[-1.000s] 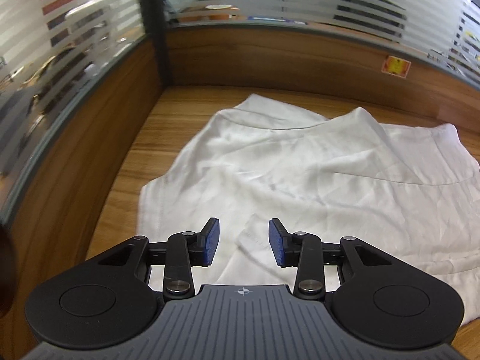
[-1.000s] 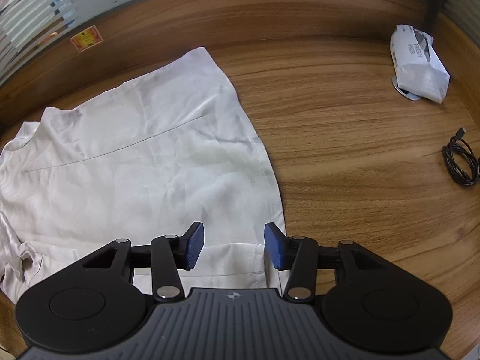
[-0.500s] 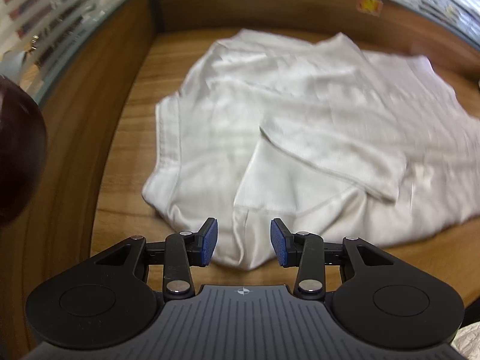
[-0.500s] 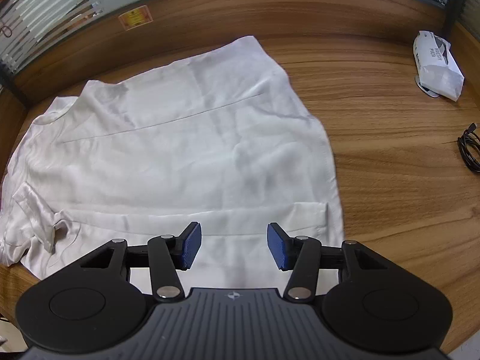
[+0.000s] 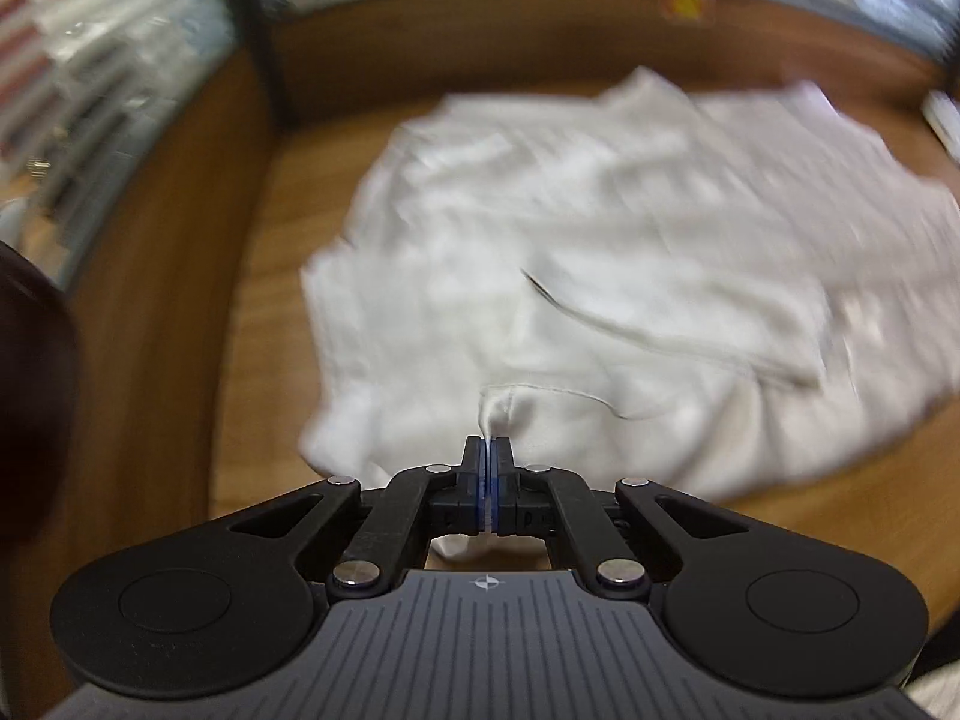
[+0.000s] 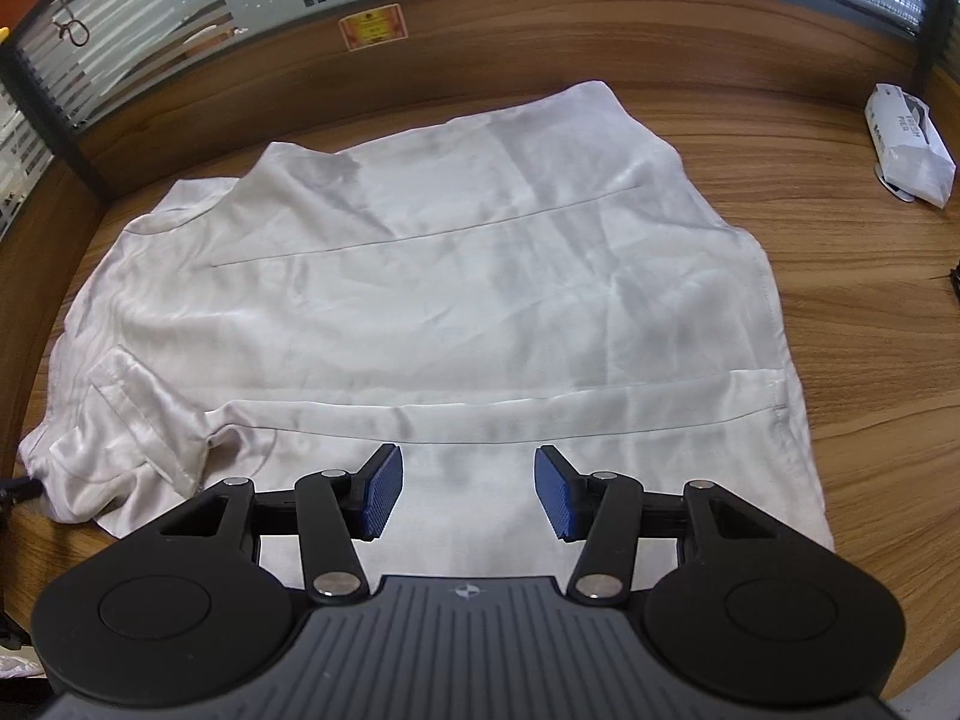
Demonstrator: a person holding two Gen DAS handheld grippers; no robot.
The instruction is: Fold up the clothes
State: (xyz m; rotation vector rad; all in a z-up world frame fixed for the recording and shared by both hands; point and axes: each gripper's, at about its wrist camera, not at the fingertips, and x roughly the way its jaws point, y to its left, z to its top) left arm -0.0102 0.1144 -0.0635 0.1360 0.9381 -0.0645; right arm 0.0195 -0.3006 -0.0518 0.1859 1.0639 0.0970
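Already the left gripper (image 5: pixel 486 450) has just closed flat on a pinch of the white shirt (image 6: pixel 456 300) at its near hem; the garment's length spreads toward the upper right. Lower centre, the right gripper (image 6: pixel 467 492) hangs half-open, empty, over the same edge.

table (image 6: pixel 780 276): wood-grain top, curved edge; wood panel w/ striped glass behind.
shirt (image 6: pixel 456 276): white, lies spread flat on table, centre-left; short sleeve (image 6: pixel 150 414) crumpled at near-left corner; hem side twd right.
white pack (image 6: pixel 909 147): far right on table, well apart from shirt, sits on small round disc.
black cable (image 6: pixel 955 279): right edge, only partly in view.
left wrist view: blurred, same shirt (image 5: pixel 600 252) on table (image 5: pixel 264 324).
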